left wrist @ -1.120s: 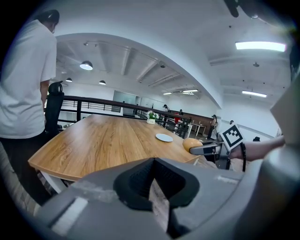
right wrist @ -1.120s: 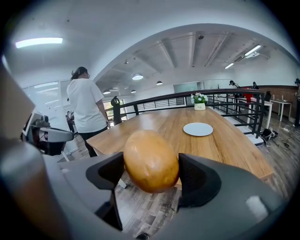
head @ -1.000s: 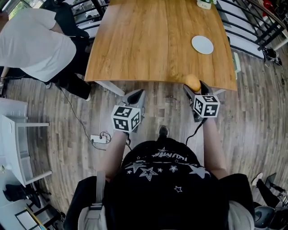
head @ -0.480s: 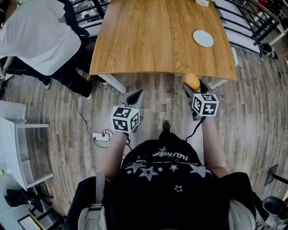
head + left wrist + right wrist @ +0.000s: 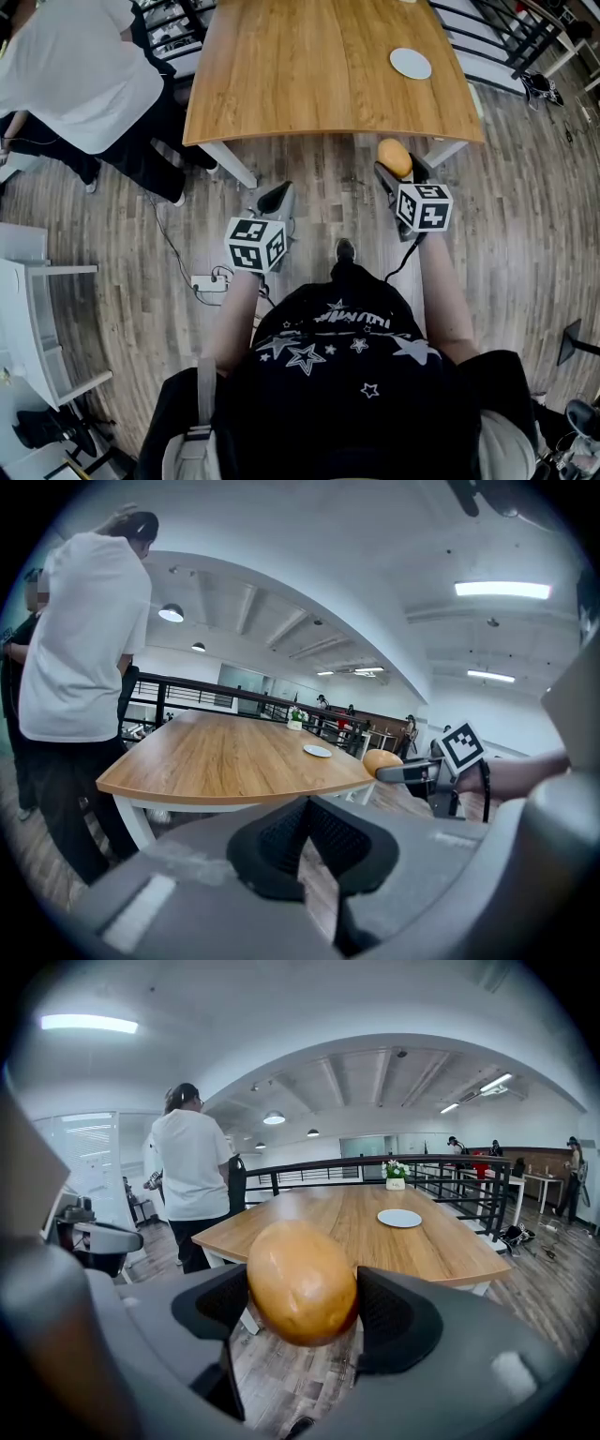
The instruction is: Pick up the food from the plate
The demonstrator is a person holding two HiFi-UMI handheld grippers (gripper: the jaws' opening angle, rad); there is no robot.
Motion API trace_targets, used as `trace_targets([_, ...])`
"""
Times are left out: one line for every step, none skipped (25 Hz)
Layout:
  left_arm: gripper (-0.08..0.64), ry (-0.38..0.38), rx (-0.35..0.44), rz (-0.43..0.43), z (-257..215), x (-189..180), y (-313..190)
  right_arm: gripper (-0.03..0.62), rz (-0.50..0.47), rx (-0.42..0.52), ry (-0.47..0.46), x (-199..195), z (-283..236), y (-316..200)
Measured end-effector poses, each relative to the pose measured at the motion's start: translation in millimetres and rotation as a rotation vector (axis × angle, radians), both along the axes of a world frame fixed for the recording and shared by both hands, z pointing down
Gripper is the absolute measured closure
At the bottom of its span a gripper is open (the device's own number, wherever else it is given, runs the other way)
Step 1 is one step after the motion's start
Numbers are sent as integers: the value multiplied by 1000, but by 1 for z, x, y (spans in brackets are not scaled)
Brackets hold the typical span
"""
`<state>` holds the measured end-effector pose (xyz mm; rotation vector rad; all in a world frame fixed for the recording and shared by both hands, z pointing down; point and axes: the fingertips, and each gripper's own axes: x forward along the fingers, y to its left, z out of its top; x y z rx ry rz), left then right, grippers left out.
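Observation:
An orange-brown rounded piece of food (image 5: 395, 157) is clamped between the jaws of my right gripper (image 5: 395, 171), held over the wooden floor just off the table's near edge. It fills the middle of the right gripper view as the food (image 5: 301, 1281). The white plate (image 5: 411, 63) lies bare on the far right of the wooden table (image 5: 309, 75), also seen as the plate (image 5: 399, 1218). My left gripper (image 5: 275, 199) hangs over the floor to the left, jaws together with nothing in them. From the left gripper view, my right gripper (image 5: 412, 772) shows with the food (image 5: 382, 760).
A person in a white shirt (image 5: 75, 75) bends at the table's left corner. A power strip (image 5: 208, 282) with a cable lies on the floor. White furniture (image 5: 28, 309) stands at the left. Dark railing (image 5: 487, 37) runs behind the table's right side.
Both grippers have drawn back from the table. The food in my right gripper went from the table's edge to out over the floor. The left gripper stays shut.

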<state>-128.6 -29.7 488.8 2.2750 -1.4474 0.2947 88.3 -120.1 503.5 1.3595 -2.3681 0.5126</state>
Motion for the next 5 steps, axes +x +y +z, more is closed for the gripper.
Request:
trace_targets([558,0,4,0,-1,-1,4,232,-1,5,-1,-1,-2,5])
trace_targets([558,0,7,0,-2,-3,9,232,-2,9,-1,-3,-4,10])
trace_targets([558,1,11,0,-3,-4,14,232,-4,12,0,-5,-5,16])
trace_targets([558,3,14,-1,-4,-6,19,231,-5,15,1,-6,-6,22])
trace_targets([558,4,17,-2,-5,-8,24,232,-6,17,3,-8,-6,28])
